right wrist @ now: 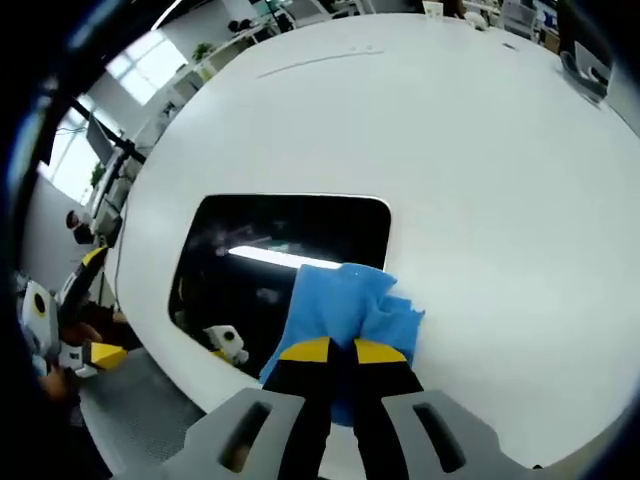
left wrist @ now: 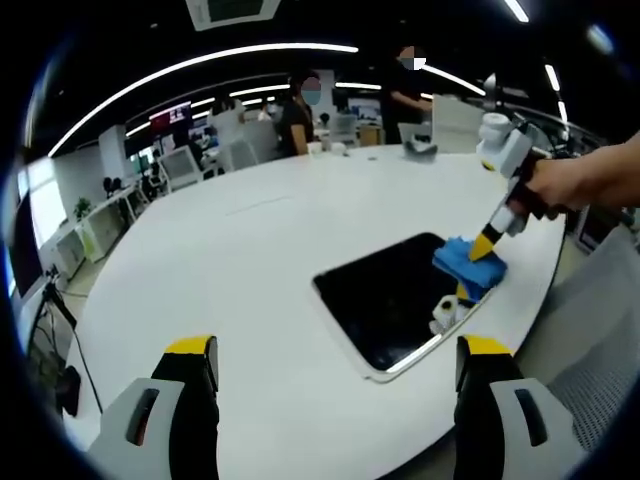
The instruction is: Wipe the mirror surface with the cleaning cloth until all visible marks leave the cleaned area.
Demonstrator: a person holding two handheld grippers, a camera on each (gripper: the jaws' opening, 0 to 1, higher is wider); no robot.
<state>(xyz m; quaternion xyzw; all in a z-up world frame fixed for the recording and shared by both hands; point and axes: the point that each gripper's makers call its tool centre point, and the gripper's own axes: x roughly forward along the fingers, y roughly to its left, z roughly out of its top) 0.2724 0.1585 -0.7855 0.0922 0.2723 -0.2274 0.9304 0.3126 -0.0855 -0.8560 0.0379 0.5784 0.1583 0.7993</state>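
A dark rectangular mirror (left wrist: 395, 295) (right wrist: 270, 250) lies flat on the white round table (left wrist: 250, 250) (right wrist: 450, 150), near its edge. A blue cleaning cloth (left wrist: 470, 263) (right wrist: 345, 305) rests on the mirror's far corner. My right gripper (right wrist: 340, 350) (left wrist: 487, 243) is shut on the cloth and presses it onto the glass, held by a person's hand (left wrist: 565, 185). My left gripper (left wrist: 335, 350) hovers open above the table, short of the mirror, with nothing between its jaws. It also appears at the left edge of the right gripper view as the left gripper (right wrist: 85, 345).
Two people (left wrist: 300, 105) stand beyond the table's far side, among desks and chairs. A small grey object (left wrist: 420, 148) sits on the far part of the table. The table edge runs close beside the mirror, with grey floor (right wrist: 130, 420) beyond it.
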